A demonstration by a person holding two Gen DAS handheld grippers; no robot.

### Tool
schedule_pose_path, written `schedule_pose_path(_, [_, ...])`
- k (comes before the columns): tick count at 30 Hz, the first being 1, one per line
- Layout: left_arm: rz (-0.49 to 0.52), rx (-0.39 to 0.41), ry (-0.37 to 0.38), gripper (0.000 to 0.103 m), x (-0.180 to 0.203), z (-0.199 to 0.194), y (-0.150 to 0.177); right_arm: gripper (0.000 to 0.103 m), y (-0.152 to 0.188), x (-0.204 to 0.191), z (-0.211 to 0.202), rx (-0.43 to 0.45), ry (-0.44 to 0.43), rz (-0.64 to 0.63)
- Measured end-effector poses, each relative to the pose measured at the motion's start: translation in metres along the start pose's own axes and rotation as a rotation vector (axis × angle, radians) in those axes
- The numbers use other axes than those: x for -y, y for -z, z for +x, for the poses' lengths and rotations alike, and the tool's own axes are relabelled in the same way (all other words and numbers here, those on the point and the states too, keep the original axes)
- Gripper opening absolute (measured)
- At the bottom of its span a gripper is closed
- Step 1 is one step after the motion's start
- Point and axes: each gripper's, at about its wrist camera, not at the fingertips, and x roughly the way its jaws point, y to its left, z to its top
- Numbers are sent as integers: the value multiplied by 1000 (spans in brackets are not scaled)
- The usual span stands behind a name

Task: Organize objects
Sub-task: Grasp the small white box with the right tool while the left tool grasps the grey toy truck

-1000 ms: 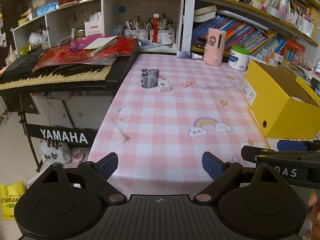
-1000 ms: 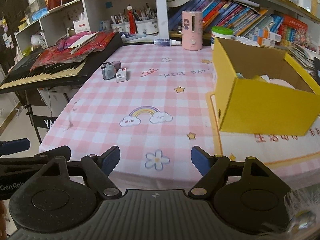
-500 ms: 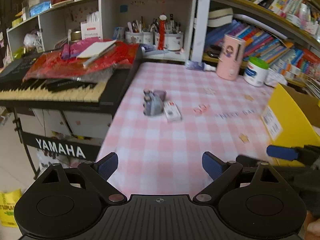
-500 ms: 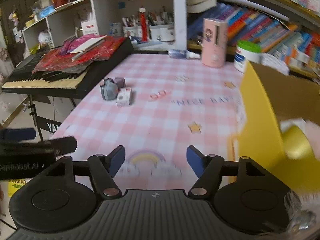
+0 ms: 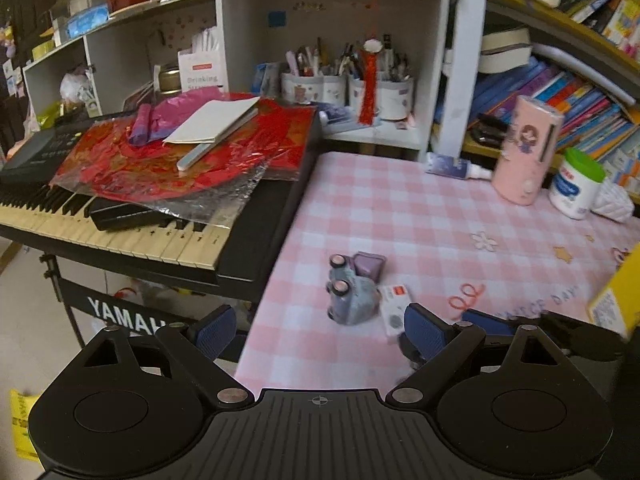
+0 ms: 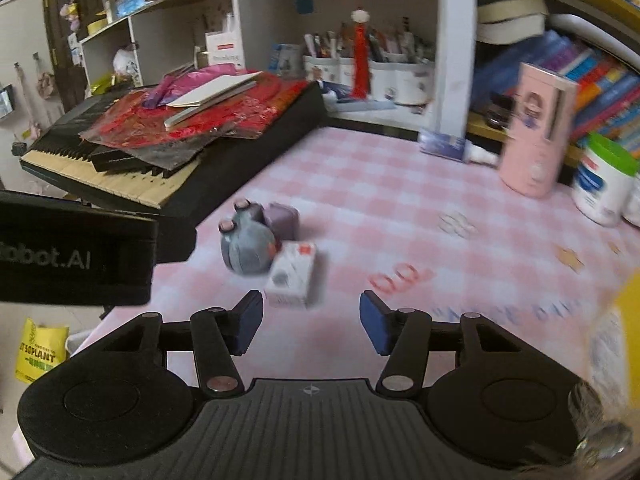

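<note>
A grey-blue toy car (image 5: pixel 352 296) lies on its side on the pink checked tablecloth (image 5: pixel 440 216), with a small purple box (image 5: pixel 368 265) behind it and a small white carton (image 5: pixel 394 309) to its right. All three also show in the right wrist view: car (image 6: pixel 248 246), purple box (image 6: pixel 282 220), carton (image 6: pixel 292 274). My left gripper (image 5: pixel 316 330) is open and empty, just short of the car. My right gripper (image 6: pixel 310 322) is open and empty, just in front of the carton.
A Yamaha keyboard (image 5: pixel 152 216) covered with red foil and a notebook borders the table's left edge. A pink cylinder (image 5: pixel 526 152), a white jar (image 5: pixel 576 184) and a tube (image 5: pixel 452 166) stand at the back. A yellow box (image 5: pixel 616 300) is at the right. Shelves rise behind.
Both grippers have moved forward and left across the table towards the car and the carton, which now look much closer. The yellow box has slid out to the right edge.
</note>
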Motion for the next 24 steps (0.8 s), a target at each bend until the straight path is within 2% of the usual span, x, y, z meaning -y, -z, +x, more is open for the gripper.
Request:
schedule_pose_path(5, [-22, -50, -30, 92, -3, 23, -13, 46, -7, -7, 43, 10, -15, -12])
schedule_pose_path(8, [-67, -73, 14, 92, -8, 38, -21, 45, -8, -4, 62, -25, -19, 2])
schedule_pose_path(11, [-97, -89, 45, 91, -8, 52, -27, 43, -7, -4, 66, -6, -25, -33])
schedule_pose_path(12, [-99, -94, 54, 91, -6, 56, -28, 31, -7, -3, 67, 1, -29, -39])
schedule_pose_path(13, [-98, -97, 61, 91, -4, 60, -29, 28, -6, -3, 67, 7, -28, -48])
schedule_pose_path(15, [-88, -106, 73, 90, 2, 69, -29, 28, -5, 1, 65, 3, -15, -74])
schedule_pose_path(17, [-69, -114, 79, 89, 11, 78, -29, 28, -2, 9, 56, -13, 35, -70])
schedule_pose_path(19, [-43, -126, 79, 76, 20, 89, -27, 28, 0, 22, 44, -46, 66, -39])
schedule_pose_path(20, [-33, -131, 74, 65, 24, 94, -26, 28, 1, 26, 38, -54, 65, -26])
schedule_pose_path(21, [-27, -134, 71, 60, 26, 99, -24, 28, 2, 31, 30, -60, 66, -17])
schedule_pose_path(24, [-11, -135, 48, 58, 34, 112, -21, 28, 6, 36, 12, -76, 49, -10])
